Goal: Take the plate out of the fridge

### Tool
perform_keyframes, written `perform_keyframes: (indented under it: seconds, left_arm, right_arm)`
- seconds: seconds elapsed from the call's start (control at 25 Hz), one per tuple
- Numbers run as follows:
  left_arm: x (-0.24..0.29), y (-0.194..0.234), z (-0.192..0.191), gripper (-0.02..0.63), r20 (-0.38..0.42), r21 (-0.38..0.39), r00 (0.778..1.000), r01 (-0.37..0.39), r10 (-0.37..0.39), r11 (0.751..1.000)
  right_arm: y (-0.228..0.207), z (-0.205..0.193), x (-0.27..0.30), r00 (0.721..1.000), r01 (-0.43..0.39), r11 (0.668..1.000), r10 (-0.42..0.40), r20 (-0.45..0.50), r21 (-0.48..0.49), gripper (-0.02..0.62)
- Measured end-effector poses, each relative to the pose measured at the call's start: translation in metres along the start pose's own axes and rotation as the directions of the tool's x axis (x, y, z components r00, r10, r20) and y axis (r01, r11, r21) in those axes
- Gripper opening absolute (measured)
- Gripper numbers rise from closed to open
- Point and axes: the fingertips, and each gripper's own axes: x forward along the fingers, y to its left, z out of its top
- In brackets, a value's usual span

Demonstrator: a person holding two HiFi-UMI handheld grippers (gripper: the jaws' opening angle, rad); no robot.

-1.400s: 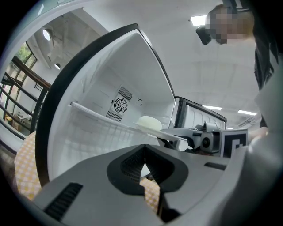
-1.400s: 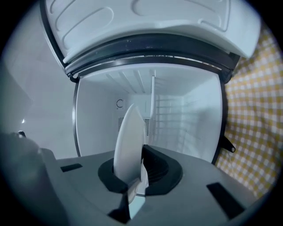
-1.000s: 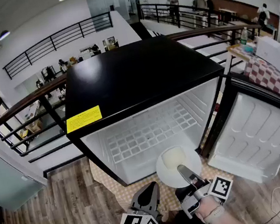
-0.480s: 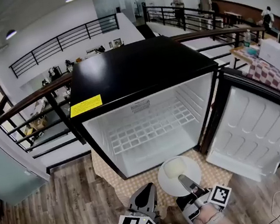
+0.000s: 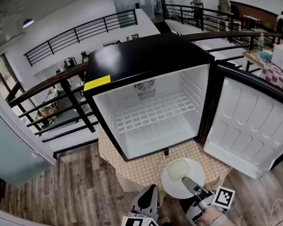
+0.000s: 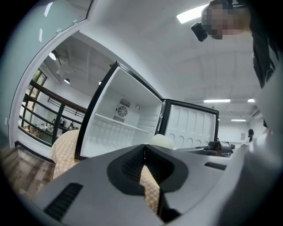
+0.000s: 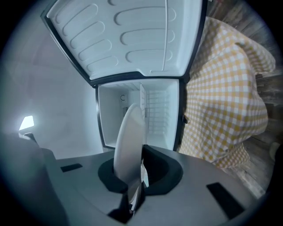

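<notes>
**White plate (image 5: 182, 178) out of the fridge (image 5: 144, 66), held by its rim alone**

White and shallow, the plate hangs in front of the open fridge, clear of the cabinet and above the checked cloth (image 5: 140, 171) under it; a pale block (image 5: 177, 170) lies on it, what it is I cannot tell. My right gripper (image 5: 186, 182) has its jaws nearly closed on the near rim, pads pinching the thin edge; the rest of the plate juts out unsupported. My left gripper (image 5: 152, 189) sits just beside it, jaws pressed together on nothing. The door (image 5: 257, 128) stands wide open at the right, near the plate.

As I judge it, the taking-out is all but done; the danger now is the grip. A pinch on one edge lets the plate pivot; if my wrist rolls or dips, the block may slide off, or the rim may creep out of the pads and the plate drop to the wooden floor (image 5: 70, 202). A swing rightward could knock it against the door.
</notes>
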Motion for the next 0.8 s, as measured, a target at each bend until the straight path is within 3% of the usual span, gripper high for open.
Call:
perform_keyframes:
  seconds: [0.4,0.8]
  left_arm:
    - [-0.030,-0.054,-0.008,0.009,0.017,0.031,1.000,-0.001,0.001,1.000]
    - [-0.058,-0.080,-0.015,0.009,0.029,0.036,1.000,-0.012,0.010,0.999]
  right_arm:
    - [0.017,-0.010,-0.056,1.000,-0.028,1.000,0.028,-0.011,0.010,0.044]
    - [0.023,-0.028,-0.093,0.999,-0.030,0.999,0.031,-0.029,0.027,0.044]
